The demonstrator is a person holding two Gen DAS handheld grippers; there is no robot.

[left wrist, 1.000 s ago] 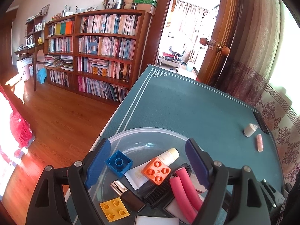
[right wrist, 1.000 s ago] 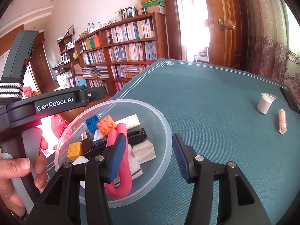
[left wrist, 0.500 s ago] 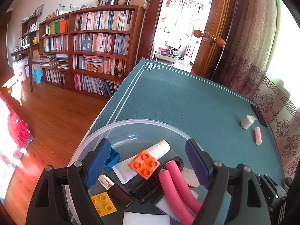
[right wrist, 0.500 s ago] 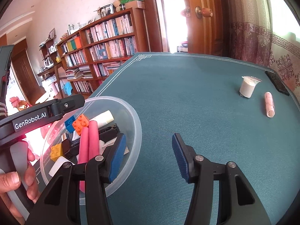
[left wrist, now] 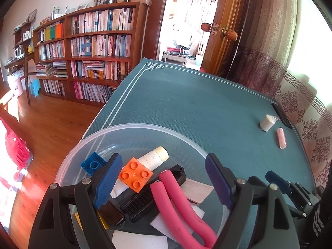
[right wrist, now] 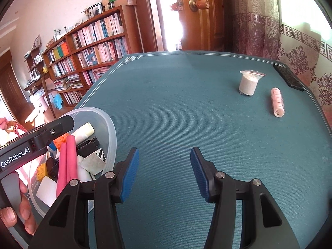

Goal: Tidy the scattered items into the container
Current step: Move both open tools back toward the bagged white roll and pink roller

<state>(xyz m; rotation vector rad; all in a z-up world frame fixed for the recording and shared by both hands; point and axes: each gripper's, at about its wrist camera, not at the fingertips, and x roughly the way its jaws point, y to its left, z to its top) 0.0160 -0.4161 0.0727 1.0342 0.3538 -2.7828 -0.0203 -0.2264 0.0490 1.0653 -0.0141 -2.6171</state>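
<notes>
The table (right wrist: 186,108) carries a teal cloth with a white line border and fills most of both views. A clear plastic bowl (left wrist: 132,128) sits at its near left corner, with its rim close to the table edge.

The left gripper (left wrist: 164,178) hangs over the bowl. Its jaws are spread wide and grip nothing; the bowl contents show between the blue pads. In the right wrist view, the body of this gripper crosses the bowl at the left edge, and a hand (right wrist: 18,211) holds its grip.

The right gripper (right wrist: 164,172) is positioned above bare cloth, just right of the bowl. Its jaws are likewise spread wide and empty.

Bowl contents, by size:
- Pink foam tube (left wrist: 176,203), folded double, lying toward the near rim.
- Black comb (left wrist: 143,199), partly under the tube.
- White squeeze tube (left wrist: 153,157) with a cream cap, pointing toward the far rim.
- Orange brick (left wrist: 134,175), resting on the white tube.
- Blue brick (left wrist: 93,165), against the left wall.
- Yellow brick (right wrist: 41,169), largely hidden in the left wrist view.
- White pads or cards lie beneath these; their number cannot be determined.

Items outside the bowl, well apart from it at the far right of the table:
- Black flat device (right wrist: 288,76) at the table edge.
- White sealed cup (right wrist: 248,84), upright.
- Pink roll (right wrist: 277,101), lying on its side just beside the cup.
</notes>
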